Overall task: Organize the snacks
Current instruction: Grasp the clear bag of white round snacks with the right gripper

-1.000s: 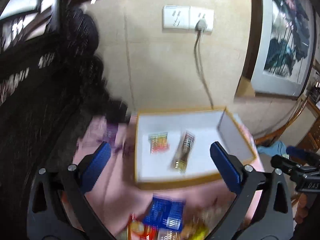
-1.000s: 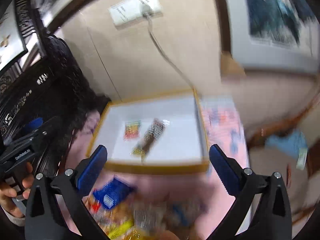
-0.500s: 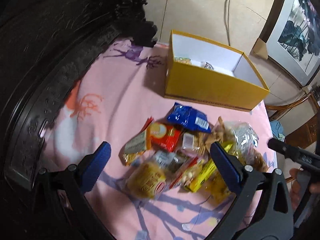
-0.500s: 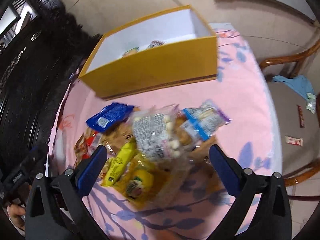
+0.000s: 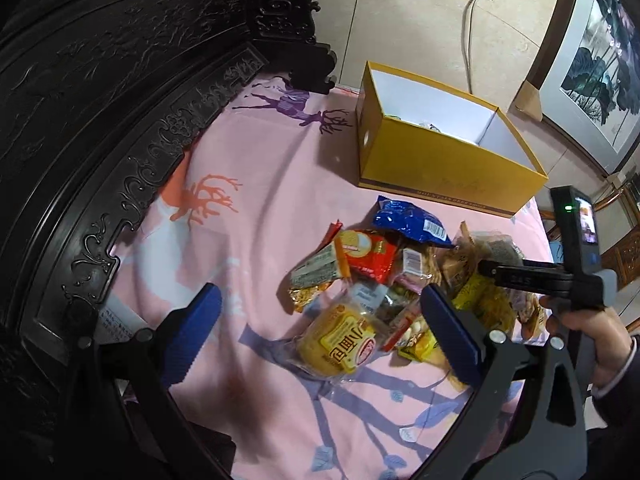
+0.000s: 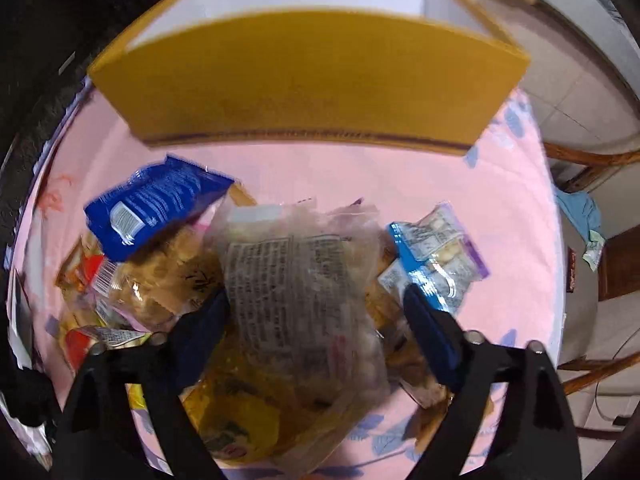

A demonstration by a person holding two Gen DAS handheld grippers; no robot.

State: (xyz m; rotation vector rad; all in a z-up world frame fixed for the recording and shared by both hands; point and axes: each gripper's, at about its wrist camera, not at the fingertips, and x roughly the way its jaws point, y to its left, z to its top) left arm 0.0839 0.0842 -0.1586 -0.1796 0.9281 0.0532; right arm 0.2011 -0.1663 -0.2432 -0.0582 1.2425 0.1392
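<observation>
From the left wrist, the left gripper (image 5: 318, 330) hangs with its jaws spread wide and empty above the near edge of a snack pile (image 5: 400, 280) on the pink cloth (image 5: 248, 200); a yellow bun pack (image 5: 338, 338) lies between its fingers, lower down. The yellow box (image 5: 440, 172) stands just beyond the pile, open, with a couple of small items barely showing inside. The right gripper (image 5: 516, 274) reaches in over the pile's right side, held by a hand (image 5: 592, 336). From the right wrist, that gripper (image 6: 316, 320) is also spread open, gripping nothing, its fingers straddling a clear printed bag (image 6: 296, 276) atop the heap. A blue pack (image 6: 154, 210) lies to the left and a small blue-edged pack (image 6: 434, 254) to the right, with the box (image 6: 312, 80) behind. The packs overlap, so closing here could likely pinch two wrappers at once or drag neighbours along. The slick, slack film may slip from the pads, and a loose bag could catch the box wall on the way in.
</observation>
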